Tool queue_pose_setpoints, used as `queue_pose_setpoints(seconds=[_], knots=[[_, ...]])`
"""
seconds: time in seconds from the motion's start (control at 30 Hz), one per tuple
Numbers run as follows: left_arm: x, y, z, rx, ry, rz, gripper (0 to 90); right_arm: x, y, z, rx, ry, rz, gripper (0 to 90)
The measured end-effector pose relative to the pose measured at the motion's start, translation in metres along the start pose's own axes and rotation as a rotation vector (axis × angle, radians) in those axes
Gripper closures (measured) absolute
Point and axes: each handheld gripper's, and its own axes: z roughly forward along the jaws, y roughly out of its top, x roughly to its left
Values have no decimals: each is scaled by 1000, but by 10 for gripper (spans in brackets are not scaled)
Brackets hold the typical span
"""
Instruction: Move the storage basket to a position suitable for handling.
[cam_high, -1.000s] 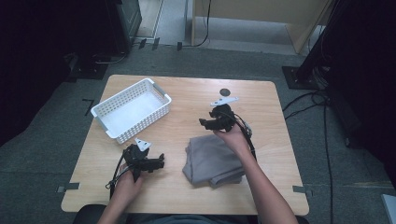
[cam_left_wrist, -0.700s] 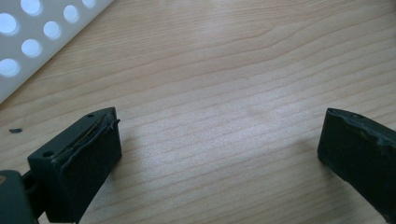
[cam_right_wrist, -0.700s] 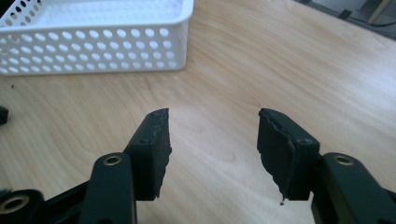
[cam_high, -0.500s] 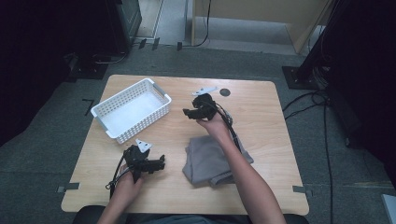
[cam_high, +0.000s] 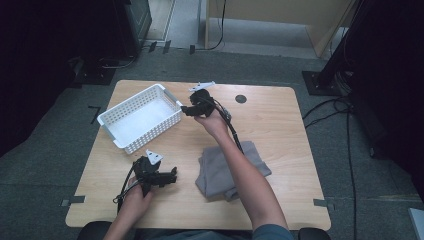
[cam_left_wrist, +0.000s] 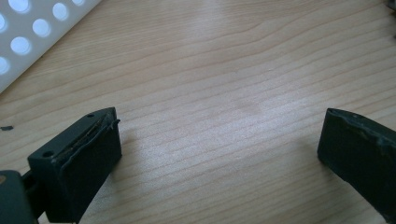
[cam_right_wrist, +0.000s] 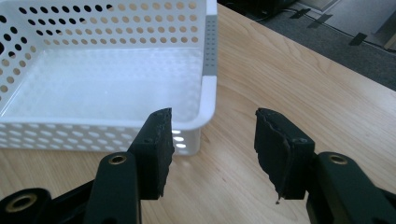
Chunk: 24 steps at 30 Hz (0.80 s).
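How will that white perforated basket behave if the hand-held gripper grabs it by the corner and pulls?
The white perforated basket looks like thin plastic full of holes and is empty, so it is probably light. On the smooth wooden table it would likely slide or swing round rather than tip. Its rim may flex slightly.

Light wood table (cam_high: 280, 125) on grey carpet floor (cam_high: 50, 165); black cables (cam_high: 350, 125) trail right; surroundings dark.

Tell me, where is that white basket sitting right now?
In the high view the white basket sits on the table's far left part, empty, with the right gripper just off its right corner and the grey cloth nearer the person.
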Motion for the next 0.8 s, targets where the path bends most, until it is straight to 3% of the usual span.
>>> queue_pose_setpoints(seconds=[0.33, 0.4, 0.47, 0.67, 0.8], knots=[[-1, -1, -1, 0, -11, 9, 0, 0, 9, 31, 15, -14, 2, 494], [-1, -1, -1, 0, -11, 10, 0, 1, 11, 37, 29, -19, 0, 519], [-1, -1, -1, 0, -12, 10, 0, 3, 13, 44, 68, -17, 11, 626], [-1, -1, -1, 0, -13, 11, 0, 3, 14, 39, 84, -7, 63, 764], [-1, -1, -1, 0, -13, 11, 0, -1, 10, 31, 90, -9, 93, 778]])
